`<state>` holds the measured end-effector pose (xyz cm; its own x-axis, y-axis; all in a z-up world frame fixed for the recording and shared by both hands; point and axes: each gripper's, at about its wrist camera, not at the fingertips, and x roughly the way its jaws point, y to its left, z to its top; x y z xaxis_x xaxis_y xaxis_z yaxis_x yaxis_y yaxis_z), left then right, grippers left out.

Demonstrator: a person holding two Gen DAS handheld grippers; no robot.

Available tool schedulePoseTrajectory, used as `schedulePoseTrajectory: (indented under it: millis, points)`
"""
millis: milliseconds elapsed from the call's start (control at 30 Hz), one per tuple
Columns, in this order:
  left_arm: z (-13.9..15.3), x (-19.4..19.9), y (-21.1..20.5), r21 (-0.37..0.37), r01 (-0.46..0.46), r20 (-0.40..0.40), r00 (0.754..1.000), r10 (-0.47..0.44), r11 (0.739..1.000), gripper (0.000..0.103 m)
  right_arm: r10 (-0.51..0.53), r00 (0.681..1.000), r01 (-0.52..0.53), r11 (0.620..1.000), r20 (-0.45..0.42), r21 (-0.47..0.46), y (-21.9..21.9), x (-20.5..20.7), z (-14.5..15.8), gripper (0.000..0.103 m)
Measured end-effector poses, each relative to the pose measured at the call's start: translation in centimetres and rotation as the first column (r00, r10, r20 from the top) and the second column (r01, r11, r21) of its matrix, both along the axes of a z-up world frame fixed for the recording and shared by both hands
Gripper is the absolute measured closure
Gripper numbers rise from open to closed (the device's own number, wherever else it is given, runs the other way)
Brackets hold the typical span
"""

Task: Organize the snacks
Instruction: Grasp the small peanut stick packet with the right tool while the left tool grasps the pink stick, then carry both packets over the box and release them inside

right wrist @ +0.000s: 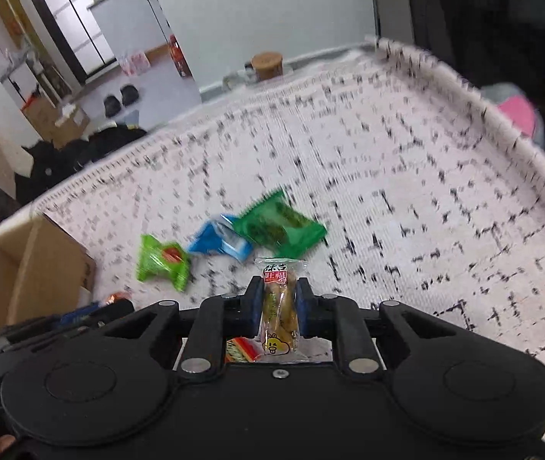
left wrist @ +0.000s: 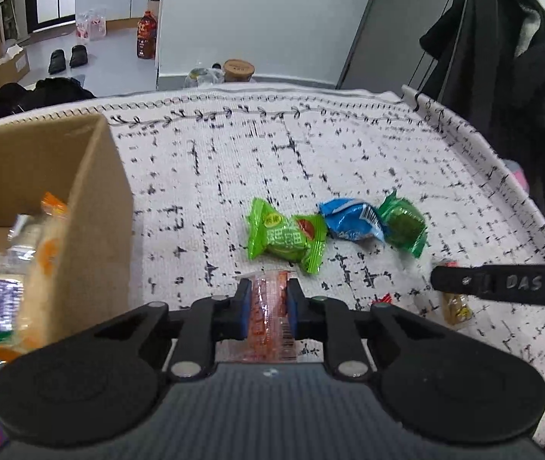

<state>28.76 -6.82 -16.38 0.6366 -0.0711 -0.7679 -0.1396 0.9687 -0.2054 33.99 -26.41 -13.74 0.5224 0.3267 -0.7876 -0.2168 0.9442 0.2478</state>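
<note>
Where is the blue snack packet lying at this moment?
In both wrist views the blue snack packet lies on the white patterned cloth, between the light green packet and the dark green packet, touching both.

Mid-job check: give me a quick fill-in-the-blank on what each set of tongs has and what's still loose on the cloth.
1. The left tongs are shut on an ____-coloured snack packet.
2. The right tongs are shut on a clear packet printed with a yellow ____ face.
3. Between the two green packets on the cloth lies a ____ packet.
4. The cardboard box stands on the ____ side of the left wrist view.

Missing words: orange; cartoon; blue; left
</note>
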Motion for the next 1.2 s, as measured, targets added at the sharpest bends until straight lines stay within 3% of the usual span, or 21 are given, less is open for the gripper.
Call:
schedulePoseTrajectory:
  millis: [367,600,1200]
  points:
    - [5.1,-3.7,1.6,-0.023,0.006,0.130,0.991,-0.003,1.000,0.086,0.044,0.991,-0.051,0.998,0.129,0.048,3.1,-3.8,5.9,0.085]
    - [7.4,-6.0,3.3,-0.041,0.000,0.192,0.981,0.007,0.999,0.086,0.047,0.989,-0.055,0.997,0.143,0.056,5.6,-5.8,6.7,0.085]
    - [10.7,-10.8,9.3,-0.073,-0.073,0.248,0.965,0.089,0.995,0.086,0.091,0.975,-0.113,0.988,0.204,0.102,11.1,-9.8,9.2,0.085]
